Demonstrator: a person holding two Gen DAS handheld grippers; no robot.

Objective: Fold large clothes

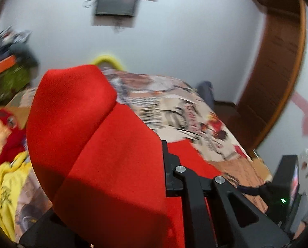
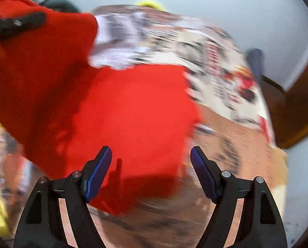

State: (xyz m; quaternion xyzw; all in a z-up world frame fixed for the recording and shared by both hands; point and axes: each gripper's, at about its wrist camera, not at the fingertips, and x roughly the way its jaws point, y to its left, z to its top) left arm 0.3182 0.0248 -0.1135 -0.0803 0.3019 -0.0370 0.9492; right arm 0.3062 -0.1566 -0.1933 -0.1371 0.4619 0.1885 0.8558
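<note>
Right gripper [image 2: 151,155] first: both blue-padded fingers [image 2: 98,171] are spread wide with nothing between them, poised above the near edge of the red garment [image 2: 133,113] and angled steeply down at the bed. The pads are clear of the cloth, no contact.

Over to the left gripper [image 1: 164,165], and it's a different story. Its fingers are pinched tight on the red garment, the fabric draping over and in front of the tool so that only one black finger [image 1: 170,175] and its linkage show. From the right wrist view the same gripper appears high at the left edge, a black tip against a raised sheet of red, so the left hand is up and carrying that side of the cloth in the air.

The garment itself: one side is raised in a big fold, and the rest lies flat on the patterned bedspread [image 2: 216,62], near the middle of the bed.

Outward now. A yellow garment [image 1: 7,188] lies bunched on the bed's left side, with a red plush toy [image 1: 2,136] just beyond it. Behind the bed, a white wall and a wooden door frame [image 1: 278,72] on the right. Both views are smeared.
</note>
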